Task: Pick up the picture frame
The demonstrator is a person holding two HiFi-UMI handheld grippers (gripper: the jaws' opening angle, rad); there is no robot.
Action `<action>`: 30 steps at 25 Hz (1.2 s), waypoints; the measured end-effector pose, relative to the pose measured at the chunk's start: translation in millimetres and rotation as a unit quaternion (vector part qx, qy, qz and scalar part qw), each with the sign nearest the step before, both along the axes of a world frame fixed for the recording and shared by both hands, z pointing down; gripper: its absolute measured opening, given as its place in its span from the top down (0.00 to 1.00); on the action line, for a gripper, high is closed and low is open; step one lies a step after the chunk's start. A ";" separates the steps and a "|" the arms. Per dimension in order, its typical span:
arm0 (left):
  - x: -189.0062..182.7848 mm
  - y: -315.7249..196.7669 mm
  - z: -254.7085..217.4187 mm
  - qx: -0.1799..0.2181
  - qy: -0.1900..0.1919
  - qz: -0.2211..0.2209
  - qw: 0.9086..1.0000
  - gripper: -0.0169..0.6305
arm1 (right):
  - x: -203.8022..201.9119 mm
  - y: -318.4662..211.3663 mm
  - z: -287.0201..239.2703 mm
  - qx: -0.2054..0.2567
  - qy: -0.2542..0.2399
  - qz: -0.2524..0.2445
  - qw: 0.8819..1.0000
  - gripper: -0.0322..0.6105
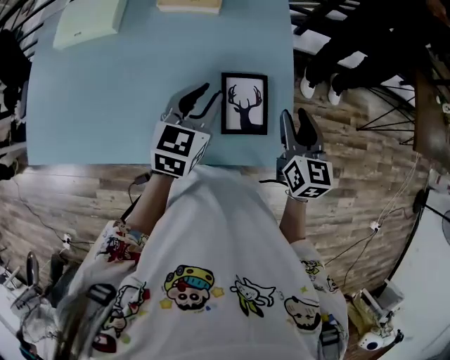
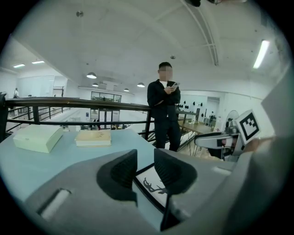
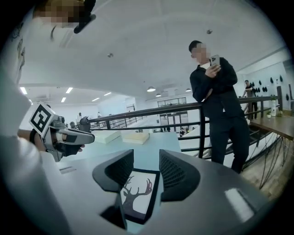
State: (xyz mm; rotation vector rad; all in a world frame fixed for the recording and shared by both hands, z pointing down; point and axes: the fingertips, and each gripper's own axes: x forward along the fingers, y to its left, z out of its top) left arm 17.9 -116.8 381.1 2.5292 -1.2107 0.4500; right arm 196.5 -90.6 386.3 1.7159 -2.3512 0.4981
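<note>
1. Near the front right corner of the light blue table (image 1: pixel 105 105), the picture frame (image 1: pixel 245 103) lies flat: black border, white sheet, black deer head with antlers.
2. Up at the far edge sit a pale flat box (image 1: pixel 88 21) and a tan book (image 1: pixel 188 5). The box is closed, so no idea what's in it.
3. The left gripper (image 1: pixel 207 95) is over the table just left of the frame and angled toward it. Its jaws are spread with nothing pinched, and its own view shows the frame's corner through the gap. I can't tell if a tip touches the frame edge.
4. The right gripper (image 1: pixel 295 116) sits at the table's right edge, just right of the frame. Its jaws are spread too, and the deer shows between them, lower down on the table and not gripped.
5. Both grippers point forward and a bit down.
6. Labels: only black-and-white square markers on each gripper's cube.
</note>
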 end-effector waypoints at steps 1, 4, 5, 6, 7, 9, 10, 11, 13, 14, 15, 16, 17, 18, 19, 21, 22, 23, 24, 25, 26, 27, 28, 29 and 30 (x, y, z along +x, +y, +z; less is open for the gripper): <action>-2.2 -1.7 1.0 -0.002 -0.003 -0.010 1.000 0.81 | -2.1 -6.5 1.5 -0.001 -0.001 -0.012 1.000 0.68; -9.6 -5.0 3.2 -0.006 -0.008 -0.045 0.999 0.80 | -9.5 -24.1 5.3 -0.005 -0.004 -0.050 0.999 0.68; -12.1 -5.4 4.0 -0.008 -0.008 -0.057 0.998 0.79 | -12.4 -29.5 6.2 -0.006 -0.005 -0.063 0.998 0.68; -13.9 -5.9 4.7 -0.010 -0.007 -0.067 0.998 0.79 | -14.5 -33.9 6.8 -0.008 -0.005 -0.073 0.997 0.68; -14.7 -6.3 5.6 -0.012 -0.007 -0.075 0.997 0.79 | -15.8 -37.4 7.3 -0.010 -0.005 -0.080 0.997 0.68; -14.4 -6.9 8.4 -0.017 -0.006 -0.084 0.996 0.79 | -16.4 -41.8 8.2 -0.014 -0.006 -0.088 0.996 0.68; -13.4 -6.8 10.5 -0.020 -0.006 -0.088 0.996 0.79 | -16.2 -42.8 8.8 -0.015 -0.007 -0.091 0.996 0.68; -12.0 -6.5 12.9 -0.023 -0.005 -0.091 0.996 0.79 | -15.6 -43.1 9.7 -0.016 -0.008 -0.095 0.995 0.68; -9.6 -6.3 16.0 -0.027 -0.005 -0.097 0.995 0.78 | -15.1 -42.5 11.9 -0.017 -0.009 -0.104 0.994 0.68; -8.7 -6.2 16.2 -0.027 -0.007 -0.100 0.995 0.78 | -14.9 -41.9 12.8 -0.018 -0.010 -0.108 0.994 0.68; -7.4 -5.4 15.7 -0.028 -0.009 -0.102 0.994 0.78 | -14.1 -41.1 13.3 -0.019 -0.011 -0.110 0.994 0.68; -5.9 -4.0 14.9 -0.029 -0.009 -0.103 0.994 0.78 | -12.9 -40.2 13.2 -0.020 -0.012 -0.111 0.994 0.68; -4.6 -2.3 14.1 -0.029 -0.010 -0.103 0.994 0.78 | -11.8 -39.3 13.0 -0.020 -0.014 -0.110 0.994 0.68; -4.2 -0.9 13.7 -0.029 -0.012 -0.102 0.994 0.78 | -11.5 -38.6 12.9 -0.020 -0.017 -0.109 0.994 0.68; -4.5 0.1 13.6 -0.029 -0.014 -0.102 0.994 0.78 | -12.0 -37.9 13.0 -0.020 -0.018 -0.109 0.994 0.68; -5.9 2.3 14.3 -0.030 -0.014 -0.104 0.994 0.78 | -14.1 -35.7 13.1 -0.021 -0.018 -0.110 0.993 0.68; -6.7 3.6 15.1 -0.031 -0.013 -0.104 0.994 0.78 | -15.4 -34.3 13.1 -0.022 -0.018 -0.111 0.993 0.68; -7.5 4.8 16.5 -0.034 -0.011 -0.105 0.994 0.78 | -17.0 -33.0 13.2 -0.023 -0.018 -0.111 0.993 0.68; -8.2 5.4 18.5 -0.037 -0.011 -0.104 0.994 0.78 | -18.7 -32.0 13.4 -0.024 -0.019 -0.111 0.993 0.68; -8.7 5.5 20.8 -0.041 -0.010 -0.103 0.994 0.78 | -20.5 -31.2 13.6 -0.025 -0.019 -0.110 0.993 0.68; -8.6 5.5 23.1 -0.045 -0.010 -0.102 0.994 0.78 | -22.2 -30.2 13.8 -0.026 -0.019 -0.110 0.993 0.68; -8.0 5.6 25.1 -0.048 -0.009 -0.100 0.994 0.78 | -23.5 -29.2 14.2 -0.028 -0.018 -0.110 0.993 0.68; -7.1 5.4 26.8 -0.051 -0.008 -0.098 0.994 0.78 | -24.6 -28.6 14.8 -0.029 -0.017 -0.110 0.993 0.68; -6.2 4.7 28.2 -0.053 -0.007 -0.097 0.994 0.78 | -25.5 -28.9 15.6 -0.031 -0.017 -0.111 0.993 0.68; -5.7 3.7 29.7 -0.055 -0.006 -0.096 0.994 0.78 | -26.5 -29.6 16.9 -0.033 -0.017 -0.111 0.993 0.68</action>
